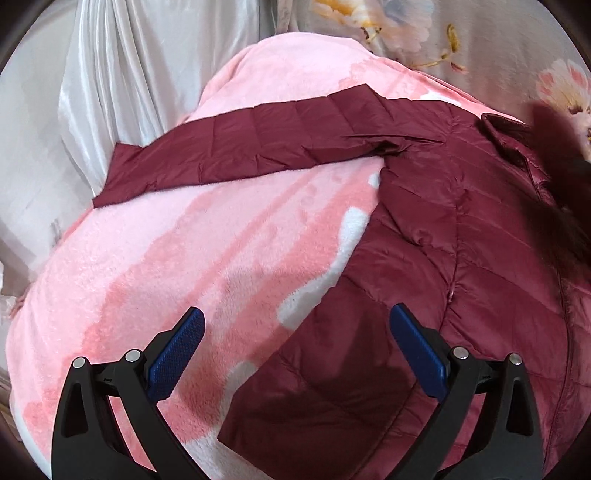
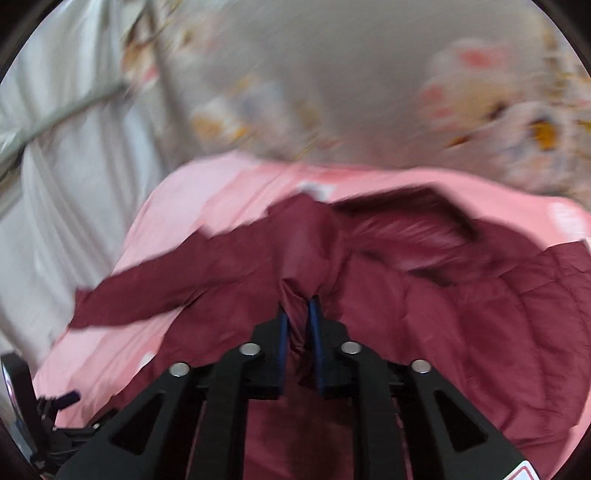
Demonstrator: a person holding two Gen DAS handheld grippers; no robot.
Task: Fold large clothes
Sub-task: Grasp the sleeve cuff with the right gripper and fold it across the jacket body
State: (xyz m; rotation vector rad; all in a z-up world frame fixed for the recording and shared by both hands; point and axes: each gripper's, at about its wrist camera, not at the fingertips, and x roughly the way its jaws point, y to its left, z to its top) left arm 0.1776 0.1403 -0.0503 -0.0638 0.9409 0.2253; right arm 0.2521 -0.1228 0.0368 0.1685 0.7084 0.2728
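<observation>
Spread across most of both views: a pink fleece blanket with paler and deeper pink patches, bordered by pale satin cloth on the left and grey flowered bedding at the top. Lying flat on the blanket: a dark red quilted jacket, body to the right, front zip running down it, collar at the upper right. Stretched out leftward from the shoulder: one sleeve, cuff end near the blanket's left edge. In the left wrist view, hovering over the jacket's lower hem and the blanket: left gripper, blue pads wide apart, nothing between them. In the blurred right wrist view, lifted above the rest of the jacket: a bunched fold of red fabric, pinched between the narrow-set pads of the right gripper. At that view's lower left edge: part of the other black tool.
</observation>
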